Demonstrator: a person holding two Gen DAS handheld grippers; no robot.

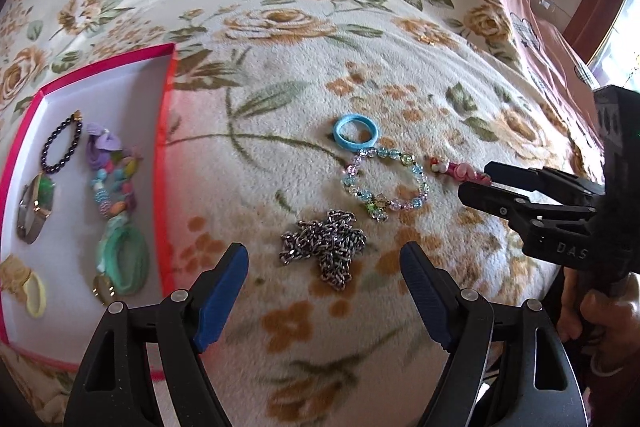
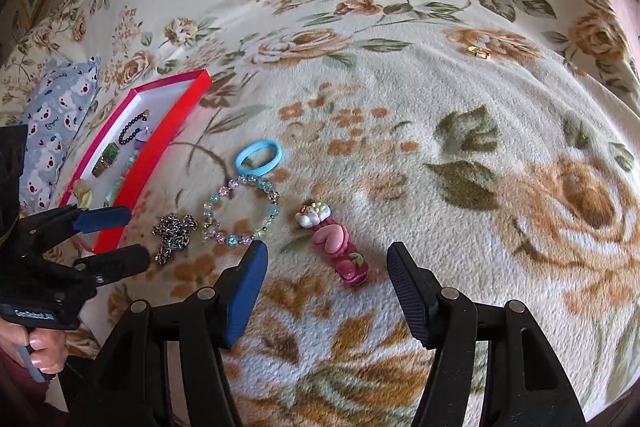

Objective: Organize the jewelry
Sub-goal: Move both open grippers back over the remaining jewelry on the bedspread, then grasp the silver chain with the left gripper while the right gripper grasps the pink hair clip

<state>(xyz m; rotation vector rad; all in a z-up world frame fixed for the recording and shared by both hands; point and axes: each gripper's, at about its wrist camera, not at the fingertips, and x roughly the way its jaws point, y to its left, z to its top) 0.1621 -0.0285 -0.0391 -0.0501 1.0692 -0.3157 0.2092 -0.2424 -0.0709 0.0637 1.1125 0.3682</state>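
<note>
Left wrist view: the left gripper (image 1: 324, 279) hangs with jaws apart and nothing between them, above the chain (image 1: 325, 253) heaped on the blanket (image 1: 280, 75); beyond it lie the bead bracelet (image 1: 384, 183) and the blue ring (image 1: 355, 133); the red box (image 1: 165, 163) at the blanket's left holds a dark bracelet (image 1: 60, 147) and other pieces.

Right wrist view: the right gripper (image 2: 326, 281) stands spread and empty, the pink clip (image 2: 336, 247) lying on the blanket between its fingers, untouched; the ring (image 2: 259, 157), bracelet (image 2: 240, 213) and chain (image 2: 173, 235) lie to the clip's left, before the box (image 2: 160, 163).
</note>
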